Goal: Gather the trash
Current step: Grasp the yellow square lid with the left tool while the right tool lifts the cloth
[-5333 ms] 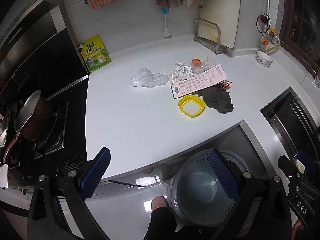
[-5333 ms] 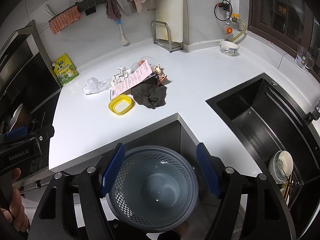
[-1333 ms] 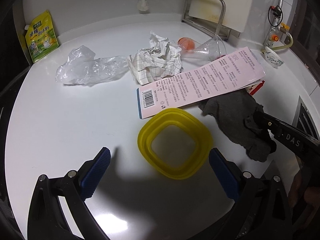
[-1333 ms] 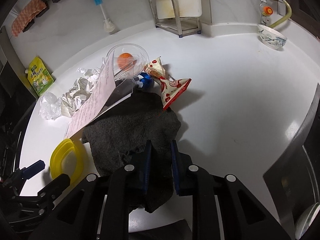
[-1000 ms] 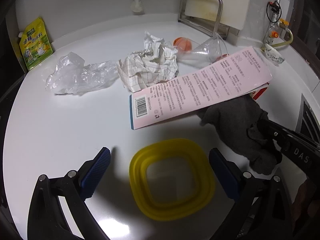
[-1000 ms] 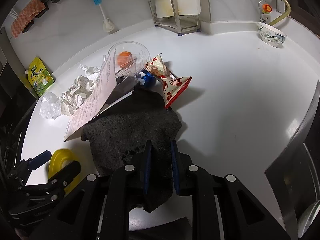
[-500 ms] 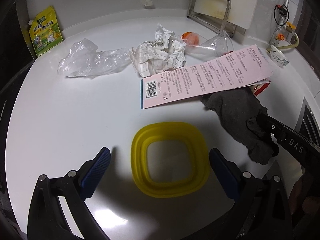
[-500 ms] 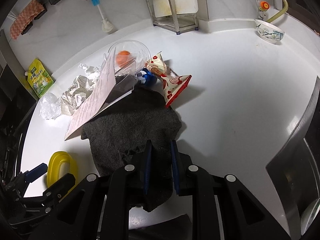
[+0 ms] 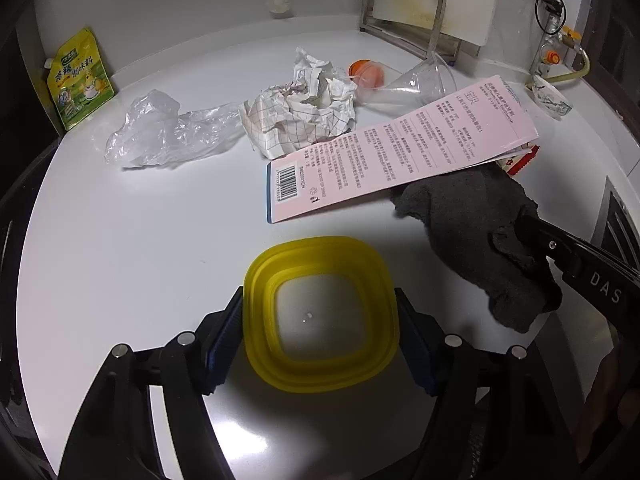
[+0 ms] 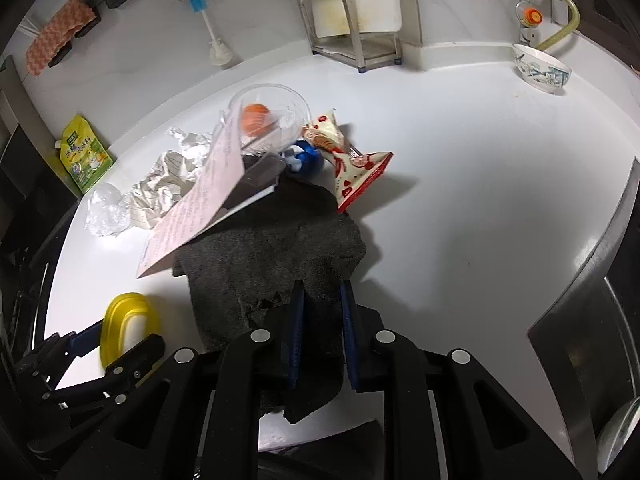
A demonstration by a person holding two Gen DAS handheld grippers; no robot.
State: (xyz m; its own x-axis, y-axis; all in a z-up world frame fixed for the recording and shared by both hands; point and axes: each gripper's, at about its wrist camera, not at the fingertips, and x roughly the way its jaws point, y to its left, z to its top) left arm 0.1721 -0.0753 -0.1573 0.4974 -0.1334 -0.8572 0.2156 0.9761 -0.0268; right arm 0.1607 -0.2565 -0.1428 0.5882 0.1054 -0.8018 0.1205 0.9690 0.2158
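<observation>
My left gripper (image 9: 320, 320) is shut on a yellow square container (image 9: 320, 312) on the white counter (image 9: 140, 240); the container also shows in the right wrist view (image 10: 128, 324). My right gripper (image 10: 322, 320) is shut on the near edge of a dark grey cloth (image 10: 272, 248), seen in the left wrist view too (image 9: 472, 220). A pink printed sheet (image 9: 400, 156) lies partly over the cloth. Behind it lie crumpled checked paper (image 9: 304, 112), a clear plastic bag (image 9: 160, 136), a clear cup (image 10: 272, 120) with something orange inside, and a red-and-white snack wrapper (image 10: 356, 176).
A green-yellow pouch (image 9: 76, 80) leans against the back wall at the left. A metal rack (image 10: 352, 20) with a white board stands at the back. A patterned bowl (image 10: 540, 72) sits at the back right. A dark sink edge (image 10: 600, 280) lies to the right.
My left gripper's jaws have closed onto the sides of the yellow container, which they straddled wide open half a second ago. The right gripper still grips the cloth in the same place.
</observation>
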